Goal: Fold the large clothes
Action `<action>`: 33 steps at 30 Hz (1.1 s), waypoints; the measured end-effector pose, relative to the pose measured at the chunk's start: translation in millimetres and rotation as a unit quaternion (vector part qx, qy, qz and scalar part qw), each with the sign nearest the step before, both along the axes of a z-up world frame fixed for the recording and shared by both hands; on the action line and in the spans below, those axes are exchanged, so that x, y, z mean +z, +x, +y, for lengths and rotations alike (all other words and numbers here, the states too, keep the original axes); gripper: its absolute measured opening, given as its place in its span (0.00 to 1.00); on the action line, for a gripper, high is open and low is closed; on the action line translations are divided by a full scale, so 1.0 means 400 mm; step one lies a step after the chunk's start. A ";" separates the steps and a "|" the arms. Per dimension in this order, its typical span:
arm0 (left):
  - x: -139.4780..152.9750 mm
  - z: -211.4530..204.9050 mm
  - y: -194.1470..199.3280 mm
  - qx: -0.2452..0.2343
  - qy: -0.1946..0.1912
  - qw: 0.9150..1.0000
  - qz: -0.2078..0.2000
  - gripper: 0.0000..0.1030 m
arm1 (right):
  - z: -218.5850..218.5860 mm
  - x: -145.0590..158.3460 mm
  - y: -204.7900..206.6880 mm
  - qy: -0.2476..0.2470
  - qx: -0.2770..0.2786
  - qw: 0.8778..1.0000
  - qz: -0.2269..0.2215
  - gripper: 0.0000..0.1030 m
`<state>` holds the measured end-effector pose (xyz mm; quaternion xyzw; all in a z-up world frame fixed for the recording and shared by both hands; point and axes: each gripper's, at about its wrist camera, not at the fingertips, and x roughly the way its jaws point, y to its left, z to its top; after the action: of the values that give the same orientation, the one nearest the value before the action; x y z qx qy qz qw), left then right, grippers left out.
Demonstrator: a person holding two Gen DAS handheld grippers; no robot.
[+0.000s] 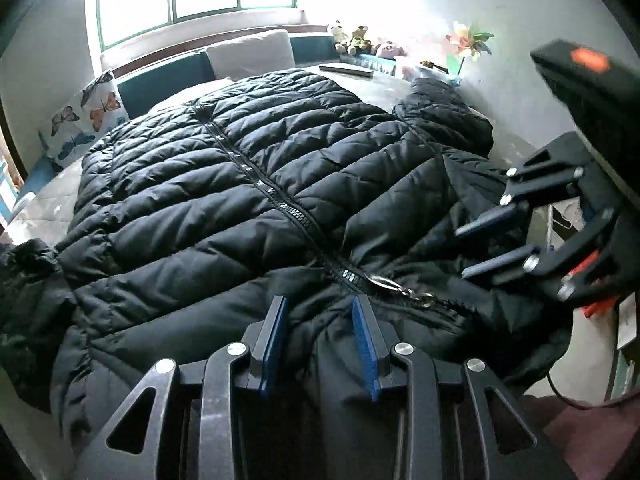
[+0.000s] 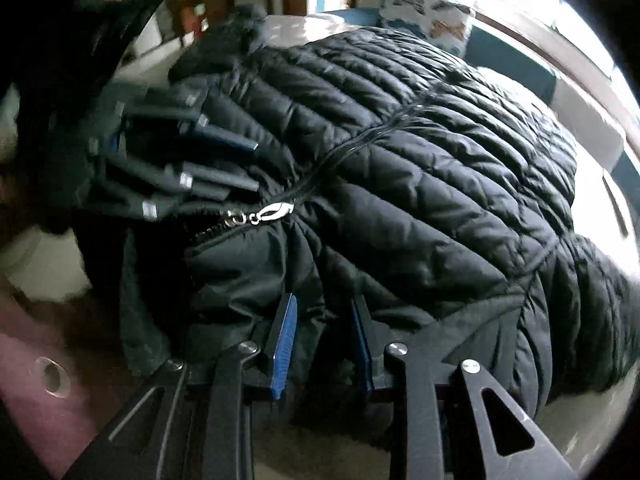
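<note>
A black quilted puffer jacket (image 1: 248, 184) lies front-up and zipped across the bed (image 1: 48, 204), spread flat so that its seams and centre zipper (image 1: 256, 180) can serve as fold guides. The collar end lies nearest both tools, and the hem reaches away toward the pillows (image 1: 250, 54) under the window. The left tool (image 1: 320, 316) sits low over the collar region with its jaws parted, its blue pads (image 1: 366, 344) straddling a ridge of fabric without pinching it; it grasps nothing. The silver zipper pull (image 1: 400, 286) lies just ahead of it and to its right. The right tool (image 2: 322, 316) is likewise released, its jaws spread over gathered cloth just beside the collar, on the other side of the zipper from its partner. One sleeve (image 1: 448, 112) lies beyond the right tool and the other (image 1: 28, 276) trails off to the left tool's outer side. The paired placement near the collar suggests that a symmetrical two-point grip is being prepared, probably to lift or straighten the top edge before folding begins.
</note>
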<state>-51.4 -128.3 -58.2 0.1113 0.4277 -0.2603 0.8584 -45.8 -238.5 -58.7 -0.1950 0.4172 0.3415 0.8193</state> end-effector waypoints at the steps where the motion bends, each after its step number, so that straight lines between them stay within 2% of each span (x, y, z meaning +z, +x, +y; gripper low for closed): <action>1: 0.007 0.008 -0.003 -0.001 -0.005 1.000 0.007 0.36 | -0.009 0.016 -0.001 0.020 -0.001 1.000 0.007 0.29; 2: 0.011 0.013 0.002 0.000 -0.008 1.000 0.016 0.36 | -0.013 0.033 -0.009 0.041 0.006 0.999 0.009 0.29; 4: 0.026 0.041 0.013 0.011 -0.020 0.999 0.032 0.36 | -0.012 0.066 -0.028 0.044 0.013 0.999 -0.009 0.29; 5: 0.034 0.052 0.019 0.018 -0.028 0.999 0.034 0.36 | -0.012 0.076 -0.036 0.054 0.025 0.998 -0.004 0.29; 8: 0.062 0.079 0.005 0.029 -0.054 0.997 0.037 0.37 | -0.013 0.096 -0.088 0.096 0.073 0.992 0.036 0.29; 11: 0.083 0.069 -0.025 -0.005 -0.079 0.996 0.047 0.38 | -0.007 0.089 -0.146 0.103 0.115 0.985 0.070 0.29; 12: 0.086 0.061 -0.036 -0.016 -0.080 0.996 0.048 0.38 | 0.000 0.084 -0.160 0.098 0.126 0.984 0.074 0.29; 15: 0.083 0.035 -0.054 -0.033 -0.049 0.998 0.027 0.38 | 0.032 0.063 -0.190 0.078 0.153 0.981 0.087 0.29; 18: 0.074 0.016 -0.047 -0.050 -0.023 0.998 0.043 0.38 | 0.051 0.045 -0.201 0.066 0.170 0.978 0.097 0.29; 20: 0.105 0.031 -0.061 -0.056 -0.019 0.998 0.015 0.39 | 0.062 0.039 -0.204 0.054 0.170 0.980 0.091 0.29; 21: 0.122 0.044 -0.069 -0.057 -0.028 0.998 0.002 0.45 | 0.065 0.037 -0.210 0.048 0.175 0.980 0.085 0.29; 23: 0.140 0.055 -0.075 -0.071 -0.054 0.996 0.007 0.56 | 0.053 0.030 -0.231 0.044 0.179 0.979 0.083 0.29; 24: 0.139 0.049 -0.076 -0.080 -0.059 0.995 0.017 0.56 | 0.052 0.023 -0.226 0.043 0.174 0.980 0.084 0.29; 26: 0.122 0.017 -0.078 -0.103 -0.040 0.994 0.027 0.56 | 0.054 0.006 -0.202 0.041 0.155 0.983 0.087 0.29; 29: 0.074 -0.041 -0.074 -0.125 0.007 0.992 0.027 0.56 | 0.048 -0.011 -0.161 0.055 0.117 0.987 0.091 0.29; 31: 0.039 -0.062 -0.056 -0.135 0.013 0.990 0.050 0.56 | 0.044 -0.015 -0.147 0.063 0.100 0.989 0.093 0.29; 33: 0.032 -0.066 -0.044 -0.138 0.012 0.989 0.049 0.54 | 0.041 -0.015 -0.145 0.063 0.087 0.991 0.082 0.29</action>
<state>-69.0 -154.8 -45.3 0.1661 0.4532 -0.3761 0.7909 -103.7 -221.9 -64.5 -0.1500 0.4421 0.4520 0.7601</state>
